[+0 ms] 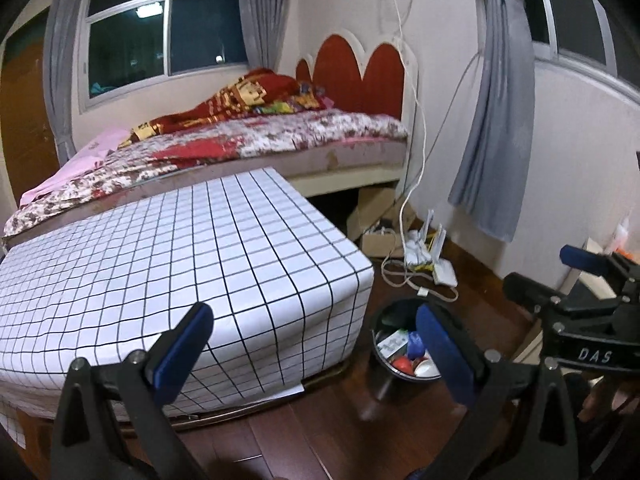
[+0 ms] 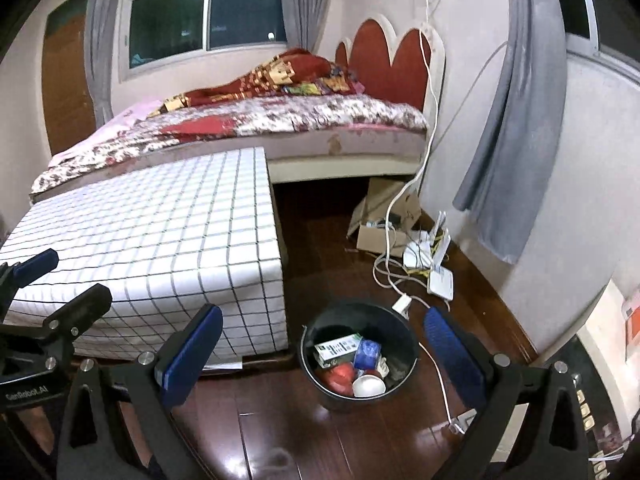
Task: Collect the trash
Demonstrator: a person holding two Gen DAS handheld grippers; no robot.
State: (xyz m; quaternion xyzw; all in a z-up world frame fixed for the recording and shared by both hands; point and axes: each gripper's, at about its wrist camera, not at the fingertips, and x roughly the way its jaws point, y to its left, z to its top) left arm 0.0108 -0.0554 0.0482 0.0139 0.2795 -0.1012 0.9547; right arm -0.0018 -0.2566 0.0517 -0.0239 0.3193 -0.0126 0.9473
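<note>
1. At the left stands the table (image 2: 160,216), covered with a white checked cloth that hangs down its sides. Nothing lies on the top that I can see, so I judge it was the place where the trash was lying.
2. The left gripper (image 1: 316,336) hangs over the near corner of this table. Its fingers are wide apart and hold nothing. It looks free, probably because its load is already given away.
3. The black bucket (image 2: 404,344) stands on the wooden floor (image 2: 320,440) just beside the table corner, close enough that things from the table can be dropped in easily. Inside it is the trash: a small carton (image 2: 338,347), a blue wrapper (image 2: 370,350), something red (image 2: 340,374) and a white cup (image 2: 369,385).
4. The right gripper (image 2: 324,348) is held above the bucket, and the bucket appears between its two blue pads. The fingers are also wide apart and empty, as after a release, in my judgement.
5. At the right, near the wall, cables (image 2: 390,240) and a white router (image 2: 440,280) lie on the floor beside a cardboard box (image 2: 376,236). These seem to be in use, not trash.
6. The collecting looks almost finished.
</note>
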